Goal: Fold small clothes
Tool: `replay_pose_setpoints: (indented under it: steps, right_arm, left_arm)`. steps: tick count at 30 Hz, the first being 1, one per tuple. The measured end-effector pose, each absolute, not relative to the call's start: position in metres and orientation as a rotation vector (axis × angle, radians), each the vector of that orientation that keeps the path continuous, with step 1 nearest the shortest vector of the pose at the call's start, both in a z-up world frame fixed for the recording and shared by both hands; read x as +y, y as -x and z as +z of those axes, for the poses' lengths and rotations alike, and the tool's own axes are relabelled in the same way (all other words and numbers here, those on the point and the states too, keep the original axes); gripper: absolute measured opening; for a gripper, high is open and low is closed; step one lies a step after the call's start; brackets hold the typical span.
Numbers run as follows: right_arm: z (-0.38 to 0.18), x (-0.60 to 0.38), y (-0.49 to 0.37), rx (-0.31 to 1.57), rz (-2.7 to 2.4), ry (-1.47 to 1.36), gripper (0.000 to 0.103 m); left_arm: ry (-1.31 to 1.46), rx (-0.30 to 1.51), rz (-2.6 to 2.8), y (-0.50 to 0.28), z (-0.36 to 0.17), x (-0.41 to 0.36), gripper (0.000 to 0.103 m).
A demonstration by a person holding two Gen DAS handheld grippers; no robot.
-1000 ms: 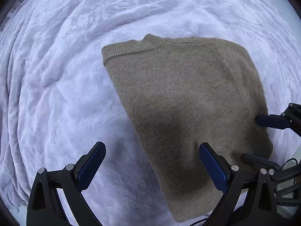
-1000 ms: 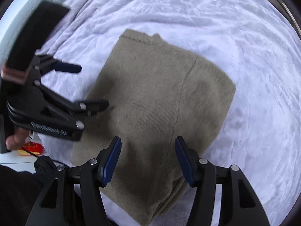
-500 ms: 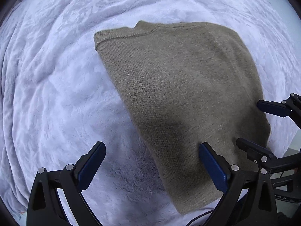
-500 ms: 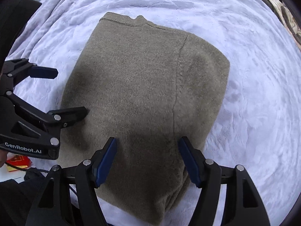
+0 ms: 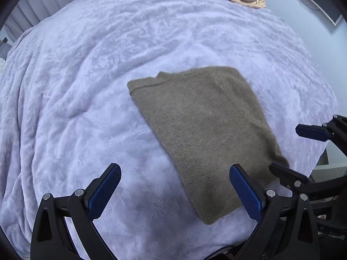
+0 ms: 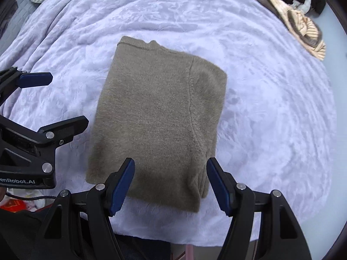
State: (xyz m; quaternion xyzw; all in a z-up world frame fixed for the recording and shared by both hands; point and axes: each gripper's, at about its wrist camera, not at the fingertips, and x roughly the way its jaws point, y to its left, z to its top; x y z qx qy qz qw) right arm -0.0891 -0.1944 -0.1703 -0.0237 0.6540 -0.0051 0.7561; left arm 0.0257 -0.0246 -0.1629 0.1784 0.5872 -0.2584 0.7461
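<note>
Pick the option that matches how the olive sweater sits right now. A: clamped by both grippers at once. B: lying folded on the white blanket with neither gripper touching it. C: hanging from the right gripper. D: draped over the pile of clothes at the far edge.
B: the olive sweater lies folded on the white blanket, both the right gripper and left gripper open and clear of it.

A folded sweater [image 6: 158,117] lies flat on the lilac blanket [image 6: 271,119].
</note>
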Motion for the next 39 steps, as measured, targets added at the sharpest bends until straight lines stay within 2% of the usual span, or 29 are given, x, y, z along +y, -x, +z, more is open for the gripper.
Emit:
replay_pose_setpoints:
  steps: [9,17,39]
  right_arm:
    - [-0.133,-0.193,0.101,1.4,-0.06,0.071,0.072]
    - [-0.127,-0.204,0.102,1.416,0.016,0.114,0.072]
    - [-0.108,-0.233,0.097,1.361,0.161,0.15,0.072]
  left_arm:
    - [-0.377,1.304,-0.542,-0.018,-0.134,-0.023,0.101]
    - [-0.344,1.287,-0.411,-0.015,-0.106,-0.024,0.101]
    - [-0.367,1.239,-0.29,-0.005,-0.073,-0.05,0.101]
